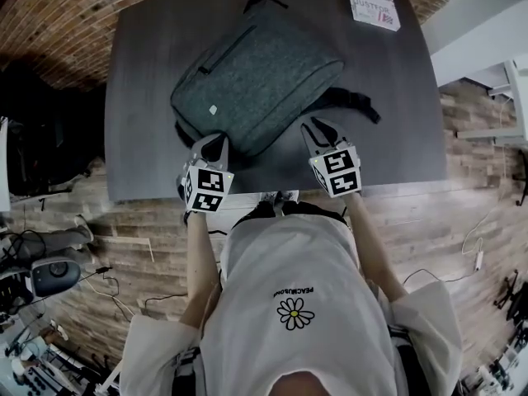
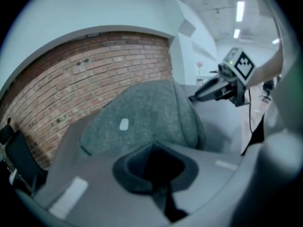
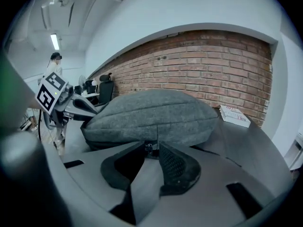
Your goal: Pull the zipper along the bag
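Observation:
A grey felt backpack [image 1: 264,73] lies slantwise on the dark table [image 1: 148,139]. At the bag's near left corner my left gripper [image 1: 216,143] is shut with nothing in it. From the left gripper view, the bag [image 2: 142,122] rises just beyond the closed tips [image 2: 152,146]. My right gripper [image 1: 318,126] stands open at the bag's near right edge. The right gripper view has a small metal zipper pull [image 3: 149,148] between the parted fingertips [image 3: 150,148], at the foot of the bag [image 3: 151,112]; the pads do not press on it.
A black strap [image 1: 355,101] trails from the bag toward the right. A book [image 1: 373,0] lies at the table's far right corner. Both grippers are just inside the table's near edge [image 1: 272,190]. A brick wall [image 3: 213,60] stands behind the table.

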